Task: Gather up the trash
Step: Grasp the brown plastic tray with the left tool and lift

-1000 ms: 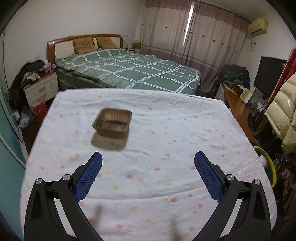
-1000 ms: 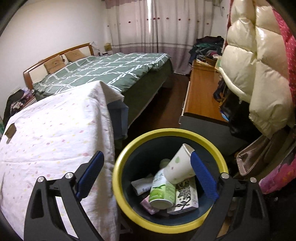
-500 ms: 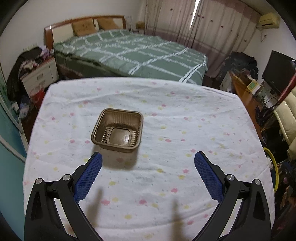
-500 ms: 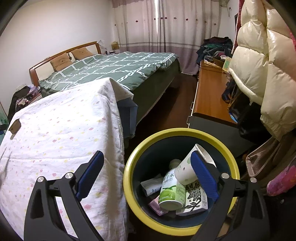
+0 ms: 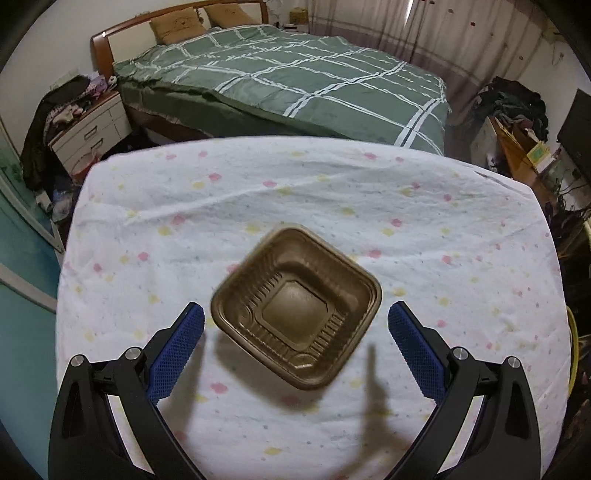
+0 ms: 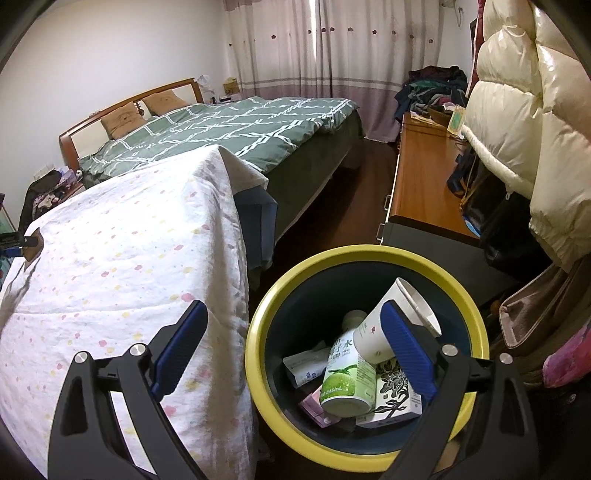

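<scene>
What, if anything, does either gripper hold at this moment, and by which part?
Nothing is held. The left gripper has its jaws open on either side of the brown tray, not touching it. The right gripper is open above the bin.

a lived-in home bedroom, this one: a bed (image 5: 295, 81) under a green checked duvet with two tan pillows (image 5: 177, 27) against a wooden headboard (image 6: 125, 107), long curtains (image 6: 325, 48) across the window, a white nightstand (image 5: 88, 129) heaped with clothes, a puffy cream coat (image 6: 524, 110) hanging above a wooden dresser (image 6: 421, 177).
</scene>
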Available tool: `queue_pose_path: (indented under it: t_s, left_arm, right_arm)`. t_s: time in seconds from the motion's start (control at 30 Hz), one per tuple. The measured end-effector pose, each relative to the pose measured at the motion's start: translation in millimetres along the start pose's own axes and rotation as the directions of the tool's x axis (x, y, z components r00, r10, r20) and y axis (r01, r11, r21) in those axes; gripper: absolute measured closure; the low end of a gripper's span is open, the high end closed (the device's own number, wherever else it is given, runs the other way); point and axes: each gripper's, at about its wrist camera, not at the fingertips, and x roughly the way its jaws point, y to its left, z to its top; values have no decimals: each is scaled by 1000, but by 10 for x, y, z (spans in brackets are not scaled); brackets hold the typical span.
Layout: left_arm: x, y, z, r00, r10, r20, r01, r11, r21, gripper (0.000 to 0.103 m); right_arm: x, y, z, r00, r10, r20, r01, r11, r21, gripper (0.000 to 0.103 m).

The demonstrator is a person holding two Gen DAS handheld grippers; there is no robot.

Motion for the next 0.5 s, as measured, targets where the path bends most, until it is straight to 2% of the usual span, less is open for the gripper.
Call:
queue_pose_path:
  t_s: [0.13, 0.23, 0.3, 0.5]
  left_arm:
    - [-22, -13, 92, 999, 39, -5, -38, 997, 65, 5]
    - [36, -13, 148, 999, 24, -33, -22, 997, 69, 5]
    - [42, -26, 171, 999, 27, -23, -25, 996, 89, 5]
    - [160, -89, 267, 999, 41, -20, -36, 977, 209, 5]
  right_arm:
    - [5, -49, -18, 1000, 2, -6, -2, 1000, 9, 13]
    - [13, -59, -26, 1000, 4, -7, -4, 1000, 16, 13]
    - [22, -62, -33, 1000, 9, -9, -9, 1000, 19, 13]
    - [32, -61, -55, 1000, 12, -20, -11, 1000, 13, 13]
